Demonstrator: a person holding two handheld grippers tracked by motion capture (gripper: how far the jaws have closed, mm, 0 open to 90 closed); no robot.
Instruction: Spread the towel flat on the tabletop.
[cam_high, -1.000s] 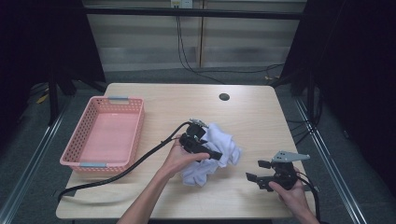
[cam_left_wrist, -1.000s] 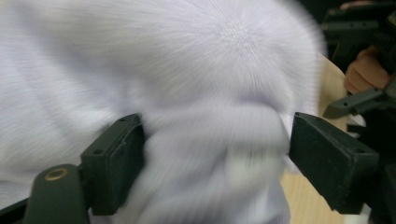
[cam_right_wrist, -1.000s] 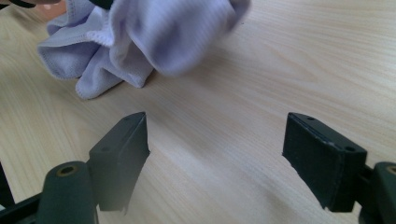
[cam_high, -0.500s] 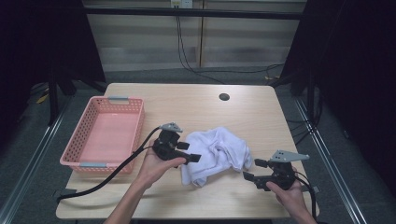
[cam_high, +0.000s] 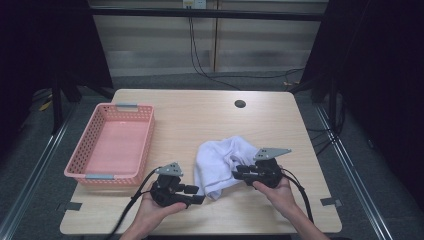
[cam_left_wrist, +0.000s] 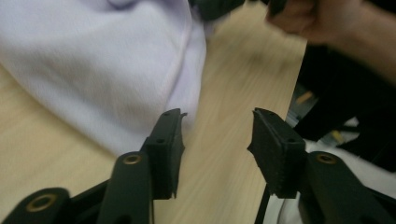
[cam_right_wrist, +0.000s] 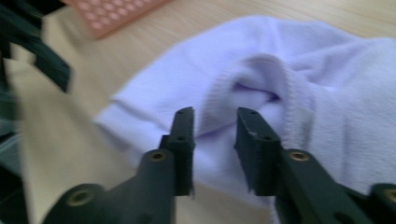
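White cloth (cam_high: 220, 161) on table: hem beside left gripper (cam_high: 199, 194), jaws apart, closing, nothing between. Right gripper (cam_high: 238, 174) level, jaws closing, fold between, unpinched.

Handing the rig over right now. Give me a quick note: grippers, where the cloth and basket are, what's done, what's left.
Left gripper: jaws part open, have just been closing, nothing between them; cloth corner just beside one jaw.
Right gripper: jaws have just been closing around a hemmed fold of the white cloth; firm grip not confirmed.
Cloth lies crumpled at mid-table, right of the empty pink basket.
Done: nothing yet folded or binned.
Left: probably secure both grips, then handle the cloth.
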